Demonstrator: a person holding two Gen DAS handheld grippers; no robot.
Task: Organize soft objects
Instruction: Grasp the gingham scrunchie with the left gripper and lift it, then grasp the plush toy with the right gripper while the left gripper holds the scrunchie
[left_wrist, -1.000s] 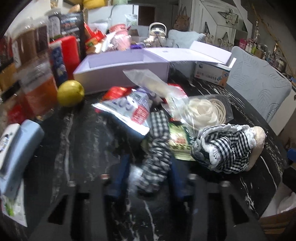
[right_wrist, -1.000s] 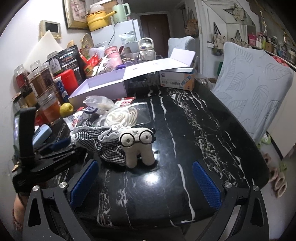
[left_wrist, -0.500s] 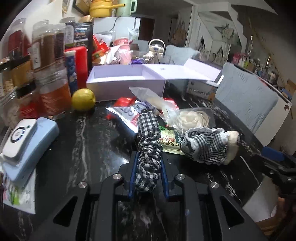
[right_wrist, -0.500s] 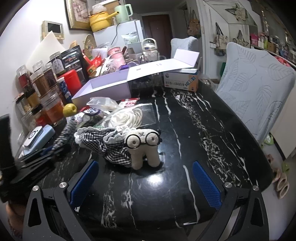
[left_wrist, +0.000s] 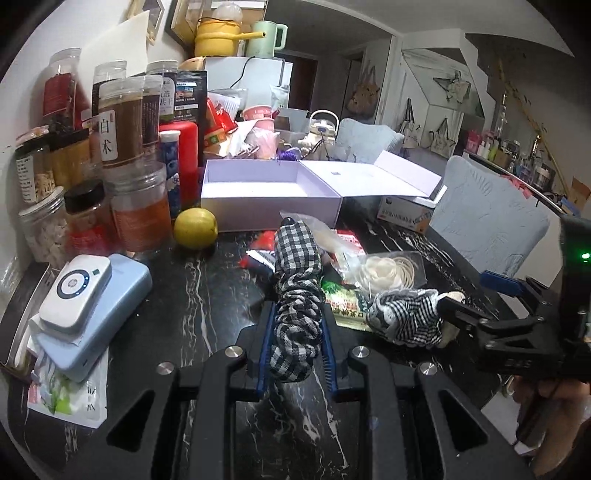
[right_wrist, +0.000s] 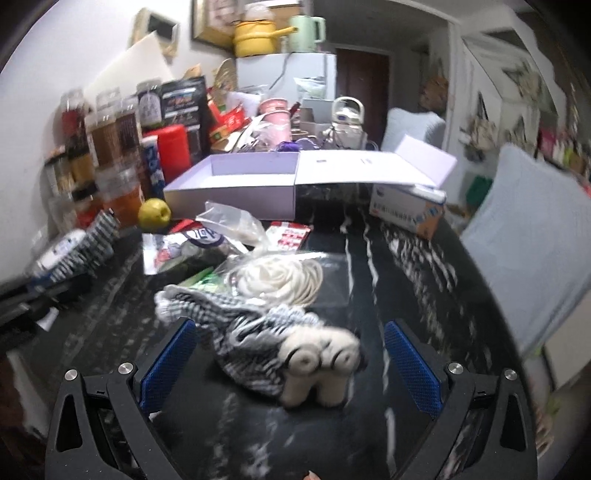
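Left wrist view: sits low behind the left gripper (left_wrist: 295, 350), facing down across the black marble table (left_wrist: 177, 295) toward the open lilac box (left_wrist: 269, 206); close in.
Right wrist view: sits behind the right gripper (right_wrist: 291, 354), same heading, tilted down; blurred.
Shared: box, yellow fruit (left_wrist: 195, 230), checked plush toy (right_wrist: 280, 350), jars (left_wrist: 122, 125).
Cross-sight: the right gripper shows at the left view's right edge.

Glossy black marble table (left_wrist: 177, 295), soft checked cloth scrunchie (left_wrist: 295, 295), matt lilac cardboard box (left_wrist: 269, 206).
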